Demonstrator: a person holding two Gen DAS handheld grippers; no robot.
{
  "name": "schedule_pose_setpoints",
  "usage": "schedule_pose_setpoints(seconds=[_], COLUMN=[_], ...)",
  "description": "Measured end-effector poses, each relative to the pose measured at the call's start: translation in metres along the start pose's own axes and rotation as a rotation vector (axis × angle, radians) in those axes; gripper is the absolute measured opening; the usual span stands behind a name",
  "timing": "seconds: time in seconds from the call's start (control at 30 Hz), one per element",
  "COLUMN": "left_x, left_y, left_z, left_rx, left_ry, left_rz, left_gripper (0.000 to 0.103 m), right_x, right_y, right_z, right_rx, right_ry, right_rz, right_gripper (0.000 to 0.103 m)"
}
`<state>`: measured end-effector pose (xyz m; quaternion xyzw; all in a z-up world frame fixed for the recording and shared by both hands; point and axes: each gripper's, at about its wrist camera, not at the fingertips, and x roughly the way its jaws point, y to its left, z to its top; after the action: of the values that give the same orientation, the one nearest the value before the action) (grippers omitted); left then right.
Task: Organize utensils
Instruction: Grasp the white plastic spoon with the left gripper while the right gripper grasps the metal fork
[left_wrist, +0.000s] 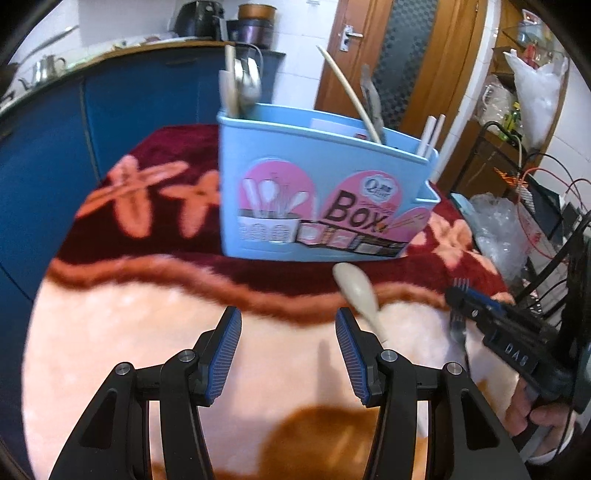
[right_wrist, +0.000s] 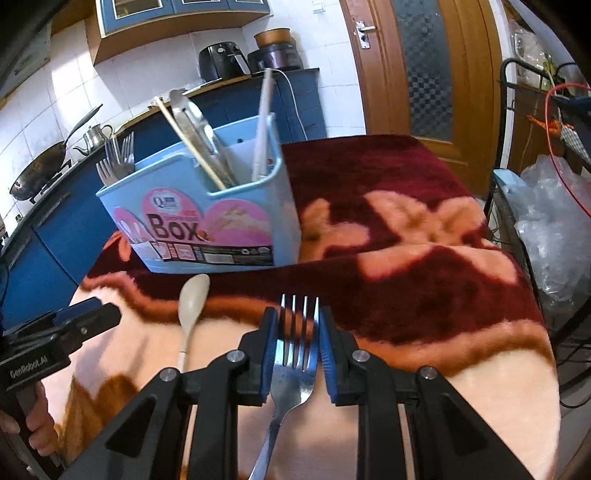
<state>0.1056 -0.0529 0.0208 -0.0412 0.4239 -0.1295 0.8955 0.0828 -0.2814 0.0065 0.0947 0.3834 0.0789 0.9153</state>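
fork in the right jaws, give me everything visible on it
The fork looks like shiny metal, with four straight tines, a broad neck and a slim handle running down out of the right wrist view. It lies flat between the blue pads of the right gripper, tines pointing ahead toward the blue utensil box. The pads press on both edges of its head. Its tines reach past the fingertips. Whether the handle touches the blanket cannot be told. In the left wrist view its tines poke out beyond the gripper.
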Motion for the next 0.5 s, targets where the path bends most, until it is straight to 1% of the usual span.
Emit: schedule_pose_setpoints(seconds=[0.3,0.33,0.37,0.43,0.5], left_x=[0.041,0.044,0.047,0.054,0.060], left_y=[-0.016,-0.018,-0.019,-0.023,-0.026], left_z=[0.015,0.016,0.017,0.019,0.023], left_rx=[-0.039,-0.037,-0.036,-0.037,-0.046], left_ry=[0.106,0.115,0.123,0.143,0.173], left_rz=[-0.078,-0.083,-0.087,-0.123,-0.179], left_gripper=[0.053,0.047,0.043,0.026,0.019], right_x=[-0.002,-0.003,-0.004,-0.005,-0.006], right_y=[-0.006,-0.007,-0.008,-0.010,-0.010], right_z=[0.000,0.000,0.000,0.000,-0.001], right_rx=[0.002,0.005,0.007,0.011,0.013], right_ry=[0.007,0.005,0.003,-0.001,-0.004], right_rz=[0.020,0.023,0.025,0.029,0.032], right_gripper=[0.024,0.024,0.024,0.024,0.024])
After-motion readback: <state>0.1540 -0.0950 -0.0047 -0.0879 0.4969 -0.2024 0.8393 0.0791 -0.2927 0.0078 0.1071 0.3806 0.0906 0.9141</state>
